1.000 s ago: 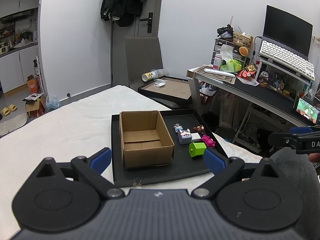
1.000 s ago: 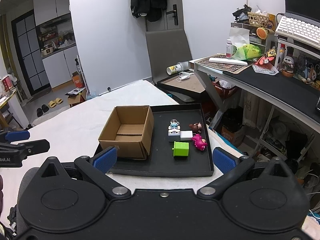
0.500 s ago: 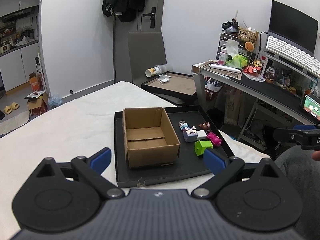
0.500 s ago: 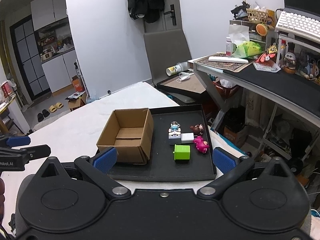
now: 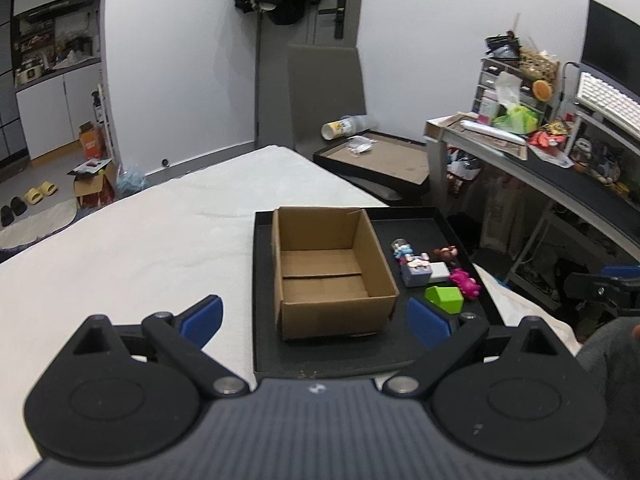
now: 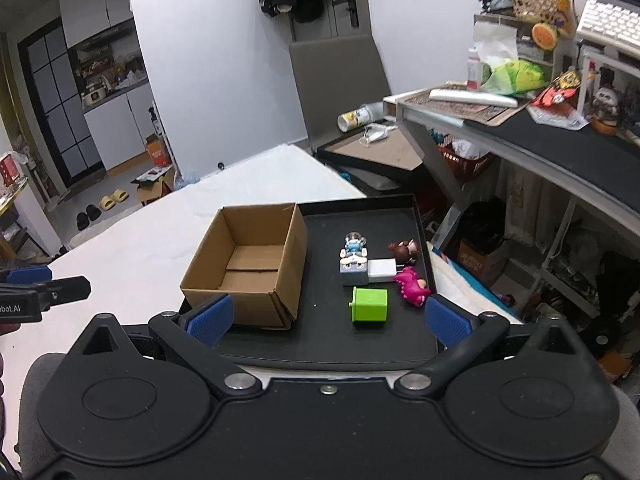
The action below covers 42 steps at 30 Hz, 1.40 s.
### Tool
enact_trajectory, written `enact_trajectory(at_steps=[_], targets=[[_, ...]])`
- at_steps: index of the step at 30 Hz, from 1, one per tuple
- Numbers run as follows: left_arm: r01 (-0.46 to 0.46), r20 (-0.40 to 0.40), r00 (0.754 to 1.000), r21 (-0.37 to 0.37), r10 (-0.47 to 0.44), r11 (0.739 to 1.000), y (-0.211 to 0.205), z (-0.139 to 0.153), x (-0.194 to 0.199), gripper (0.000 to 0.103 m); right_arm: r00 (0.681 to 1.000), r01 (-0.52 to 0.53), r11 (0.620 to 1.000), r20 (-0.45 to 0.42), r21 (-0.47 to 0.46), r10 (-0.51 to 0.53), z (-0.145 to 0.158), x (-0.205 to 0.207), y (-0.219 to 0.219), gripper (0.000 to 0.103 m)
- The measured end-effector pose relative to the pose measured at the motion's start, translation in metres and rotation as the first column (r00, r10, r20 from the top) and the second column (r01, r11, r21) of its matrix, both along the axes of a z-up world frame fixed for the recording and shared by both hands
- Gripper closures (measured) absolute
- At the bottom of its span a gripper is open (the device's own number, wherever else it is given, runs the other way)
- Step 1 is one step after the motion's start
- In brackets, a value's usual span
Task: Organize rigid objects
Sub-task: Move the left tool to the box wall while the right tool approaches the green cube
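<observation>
An open, empty cardboard box (image 5: 332,272) (image 6: 250,268) stands on the left of a black tray (image 5: 352,354) (image 6: 320,344) on a white bed. Right of the box lie small toys: a green cube (image 6: 369,304) (image 5: 445,298), a pink figure (image 6: 412,286), a brown figure (image 6: 404,249), a white block (image 6: 382,270), and a blue-and-grey figurine (image 6: 353,258). My left gripper (image 5: 314,318) is open and empty, short of the tray's near edge. My right gripper (image 6: 326,316) is open and empty, above the tray's near edge.
A grey chair (image 6: 340,68) holding a second tray and a paper cup (image 6: 354,116) stands behind the bed. A cluttered desk (image 6: 540,136) runs along the right. The white bed surface (image 5: 140,248) extends left of the tray.
Both grippers have moved closer to the tray and box, which look larger now. Jaws stay open. The objects on the tray have not moved.
</observation>
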<state>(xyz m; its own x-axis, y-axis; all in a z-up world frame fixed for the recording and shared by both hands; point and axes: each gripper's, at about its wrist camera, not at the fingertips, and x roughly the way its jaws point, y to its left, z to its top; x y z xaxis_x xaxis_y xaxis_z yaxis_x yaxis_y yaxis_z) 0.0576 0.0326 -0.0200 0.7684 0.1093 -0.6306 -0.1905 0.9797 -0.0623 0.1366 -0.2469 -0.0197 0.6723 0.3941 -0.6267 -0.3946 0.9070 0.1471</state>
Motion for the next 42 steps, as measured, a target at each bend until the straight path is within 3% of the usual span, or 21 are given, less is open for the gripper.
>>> enact_trajectory(at_steps=[17, 28, 42], targets=[[-0.062, -0.094, 0.994, -0.032, 0.059, 0.998, 0.019, -0.029, 0.050, 0.006, 0.994, -0.031, 0.999, -0.102, -0.024, 0.028, -0.029, 0.056, 0.016, 0.001], [-0.073, -0.145, 0.987, -0.061, 0.063, 0.995, 0.021, -0.046, 0.081, 0.008, 0.983, -0.022, 0.999, -0.182, -0.045, 0.014, -0.048, 0.089, 0.014, 0.007], [-0.114, -0.198, 0.976, -0.127, 0.088, 0.985, 0.035, -0.070, 0.128, 0.038, 0.952, 0.010, 0.997, -0.304, -0.074, -0.032, -0.074, 0.140, 0.006, 0.019]])
